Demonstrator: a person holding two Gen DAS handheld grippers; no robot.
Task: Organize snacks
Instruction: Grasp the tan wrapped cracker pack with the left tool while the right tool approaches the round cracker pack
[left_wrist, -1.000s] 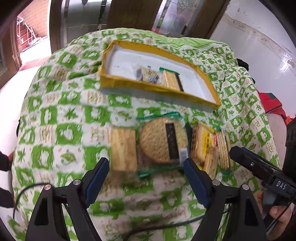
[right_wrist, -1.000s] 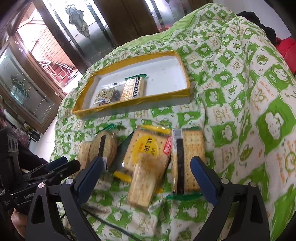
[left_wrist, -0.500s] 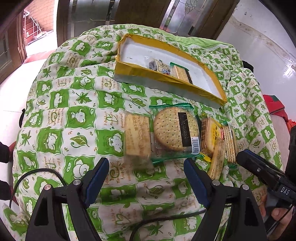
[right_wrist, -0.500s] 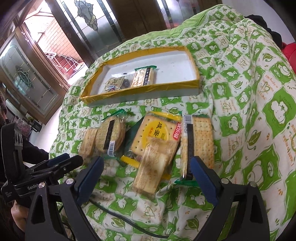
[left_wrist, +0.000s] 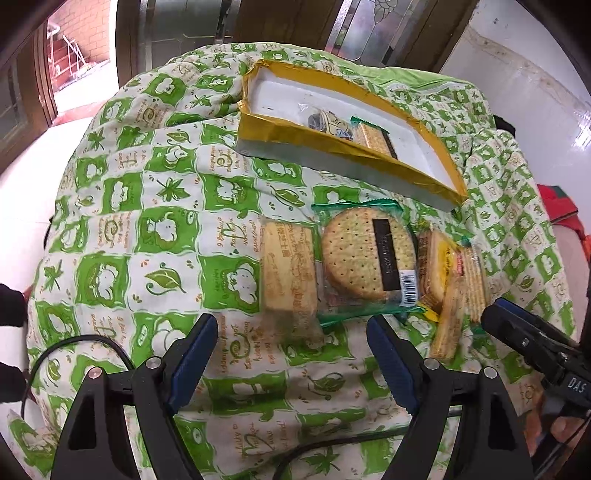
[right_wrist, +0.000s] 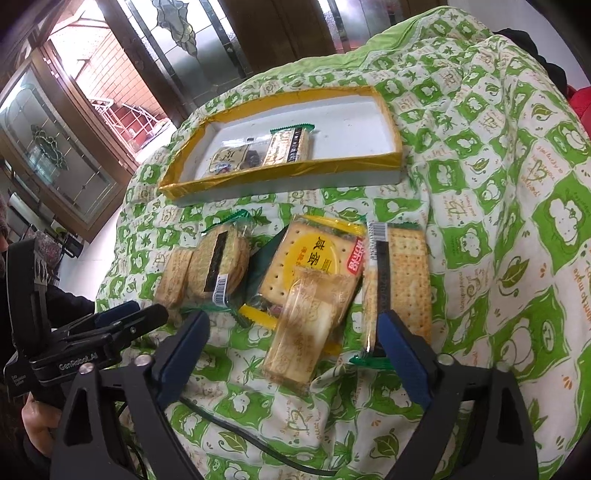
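A yellow-rimmed white tray (left_wrist: 334, 146) (right_wrist: 280, 173) lies at the far side of the green-and-white cloth, with two snack packs inside (left_wrist: 369, 134) (right_wrist: 266, 149). In front of it lies a row of cracker packs: a clear rectangular pack (left_wrist: 290, 275), a round cracker pack (left_wrist: 364, 254) (right_wrist: 218, 264), a yellow pack (right_wrist: 312, 254), a clear pack on top of it (right_wrist: 306, 332), and a long square-cracker pack (right_wrist: 400, 280). My left gripper (left_wrist: 291, 354) is open, just short of the round pack. My right gripper (right_wrist: 293, 347) is open around the clear pack.
The cloth-covered table (left_wrist: 155, 229) drops off at its left and right edges. A black cable (right_wrist: 258, 446) lies on the cloth near me. The other gripper shows at the right in the left view (left_wrist: 532, 343) and at the left in the right view (right_wrist: 92, 339). Doors and windows stand behind.
Both grippers have pulled back and swung slightly, so the tray and packs shifted right in the left view. The packs have not moved on the cloth. Both grippers stay open.
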